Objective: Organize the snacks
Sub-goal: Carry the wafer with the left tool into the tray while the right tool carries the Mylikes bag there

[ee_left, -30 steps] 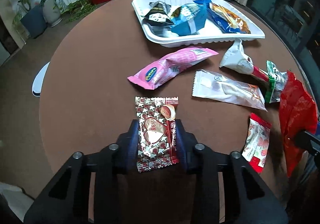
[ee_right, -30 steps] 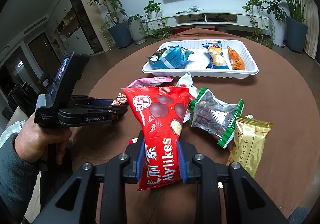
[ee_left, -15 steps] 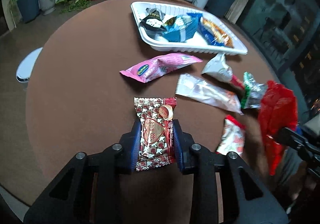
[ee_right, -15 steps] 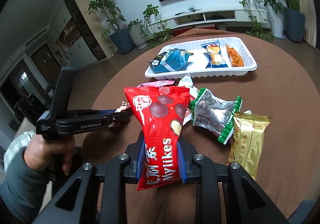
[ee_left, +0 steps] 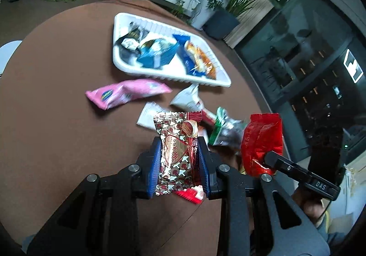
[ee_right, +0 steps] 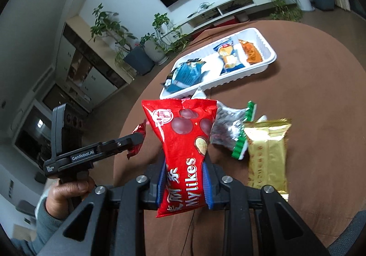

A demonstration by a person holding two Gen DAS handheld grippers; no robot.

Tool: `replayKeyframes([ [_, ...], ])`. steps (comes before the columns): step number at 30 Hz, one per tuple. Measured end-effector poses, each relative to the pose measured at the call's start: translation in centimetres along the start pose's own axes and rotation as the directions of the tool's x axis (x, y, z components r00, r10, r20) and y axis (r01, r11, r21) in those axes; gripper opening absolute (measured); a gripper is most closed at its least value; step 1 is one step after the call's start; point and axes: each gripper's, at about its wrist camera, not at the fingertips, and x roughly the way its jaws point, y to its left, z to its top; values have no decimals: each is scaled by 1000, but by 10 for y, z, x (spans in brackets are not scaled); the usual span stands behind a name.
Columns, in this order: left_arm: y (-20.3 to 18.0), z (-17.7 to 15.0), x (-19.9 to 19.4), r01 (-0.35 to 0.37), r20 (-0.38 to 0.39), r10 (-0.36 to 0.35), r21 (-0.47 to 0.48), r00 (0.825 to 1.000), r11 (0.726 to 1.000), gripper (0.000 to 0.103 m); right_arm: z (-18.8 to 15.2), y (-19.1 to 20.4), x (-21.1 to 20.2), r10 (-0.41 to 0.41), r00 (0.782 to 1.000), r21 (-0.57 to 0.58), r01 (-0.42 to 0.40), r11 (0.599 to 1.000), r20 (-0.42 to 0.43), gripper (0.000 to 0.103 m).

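Each gripper point(ee_left: 178, 160) point(ee_right: 184, 178) clamps a snack point(ee_left: 175, 148) point(ee_right: 183, 146).

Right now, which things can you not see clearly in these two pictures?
- Left wrist view: the white packet is half hidden behind the held star-print snack.
- Right wrist view: the silver-green packet is partly hidden by the red Mylikes bag.
- Left wrist view: motion blur makes the pink packet unreadable.
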Motion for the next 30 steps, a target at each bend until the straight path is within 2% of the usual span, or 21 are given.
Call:
replayKeyframes([
  [5, -10, 29, 0, 23, 27, -23, 15, 999, 1000, 28, 30, -15, -22, 3, 998, 45, -6, 999, 64, 29],
  [13, -9, 106, 1, -12, 88, 10, 21, 996, 1000, 28, 101, -32, -50, -62, 983, 51, 54, 997, 174, 29],
  [16, -6, 132, 6, -25, 96, 23, 21, 995, 999, 28, 130, -27, -45, -65, 981, 23, 62, 998, 182, 29],
  [20, -2, 165, 26, -51, 91, 48, 32, 995, 998, 28, 165, -12, -15, -59, 988, -36, 65, 997, 141, 29],
  [24, 3, 185, 52, -79, 60, 77, 35, 995, 996, 28, 191, -1, 35, -56, 995, -65, 61, 996, 77, 29],
  [30, 12, 199, 90, -117, 27, 116, 48, 993, 992, 28, 202, -2, 96, -90, 996, -77, 89, 993, -10, 29],
])
